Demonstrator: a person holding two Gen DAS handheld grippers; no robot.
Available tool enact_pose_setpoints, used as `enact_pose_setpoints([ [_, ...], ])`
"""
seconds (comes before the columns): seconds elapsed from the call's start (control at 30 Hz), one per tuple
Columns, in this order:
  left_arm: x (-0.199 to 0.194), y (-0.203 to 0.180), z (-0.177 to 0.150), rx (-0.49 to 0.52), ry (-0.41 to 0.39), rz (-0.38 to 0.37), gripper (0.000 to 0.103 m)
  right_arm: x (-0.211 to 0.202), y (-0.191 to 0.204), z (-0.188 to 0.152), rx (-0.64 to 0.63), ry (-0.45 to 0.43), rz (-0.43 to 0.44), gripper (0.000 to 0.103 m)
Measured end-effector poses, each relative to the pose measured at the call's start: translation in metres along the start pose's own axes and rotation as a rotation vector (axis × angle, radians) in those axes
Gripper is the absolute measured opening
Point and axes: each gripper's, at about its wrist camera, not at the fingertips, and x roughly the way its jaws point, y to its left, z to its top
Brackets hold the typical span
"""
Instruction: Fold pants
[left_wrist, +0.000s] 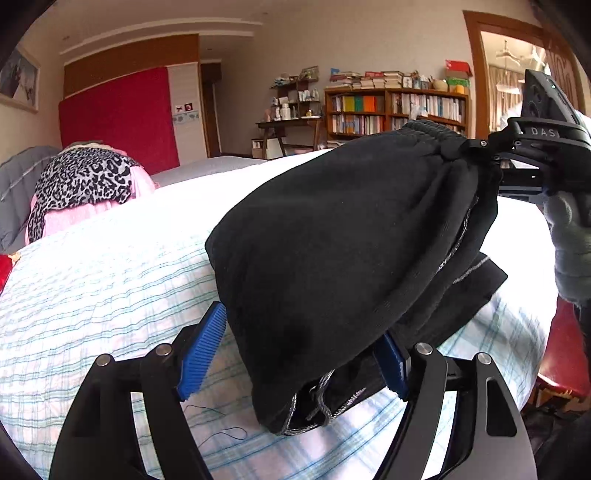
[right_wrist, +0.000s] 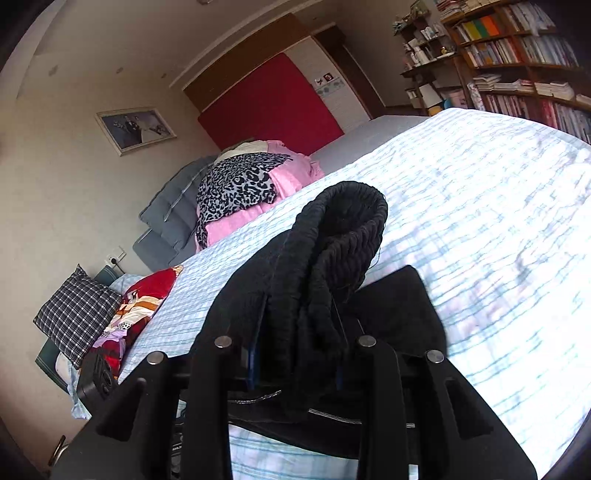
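The right gripper (right_wrist: 295, 350) is clamped on the ribbed waistband (right_wrist: 347, 221) of the black pants (left_wrist: 332, 240); the bunched band stands up between its blue pads and curls over in a loop beyond the tips. The left gripper (left_wrist: 295, 350) has its jaws wide apart, with the folded lower end of the pants lying between the blue pads (left_wrist: 203, 350). The fabric is against or just beside both pads but is not squeezed.

The left gripper tilts down toward the bed (left_wrist: 92, 277), low over the plaid cover. The right gripper is held higher and rolled, so that the room looks slanted in its view. The pants hang from it in a taut slope down to the left gripper, their lowest layers resting on the bed.

Only the left view shows the right gripper from outside, along with the grey-gloved hand (left_wrist: 572, 251) under it, and the pants' grey-stitched hems at the near end. Only the right view shows the waistband close up, a checked cushion (right_wrist: 77, 314) and a red patterned cloth (right_wrist: 136, 306) off the bed's edge, and a framed picture (right_wrist: 135, 129) on the wall. Both views show the leopard-print and pink pile (left_wrist: 81, 184) at the bed's far end and the bookshelf (left_wrist: 395, 110).
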Motion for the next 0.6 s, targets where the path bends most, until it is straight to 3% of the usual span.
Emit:
enact_pose_setpoints([
  [0.13, 0.013, -0.02, 0.001, 0.108, 0.045, 0.001, 0.073, 0.006, -0.044, -0.021, 0.067, 0.068, -0.048, 0.03],
  [0.23, 0.019, -0.023, -0.001, 0.122, 0.071, -0.002, 0.072, 0.015, -0.065, -0.035, 0.106, 0.085, -0.038, 0.031],
  [0.3, 0.022, -0.018, -0.001, 0.101, 0.079, -0.018, 0.072, 0.014, -0.069, -0.037, 0.115, 0.077, -0.012, 0.034],
  [0.47, 0.005, -0.002, 0.008, 0.005, 0.072, -0.101, 0.072, 0.005, -0.072, -0.038, 0.086, 0.049, -0.055, 0.057],
  [0.6, -0.012, 0.005, 0.026, -0.051, 0.024, -0.148, 0.072, -0.018, -0.061, -0.036, 0.009, -0.038, -0.15, 0.059],
])
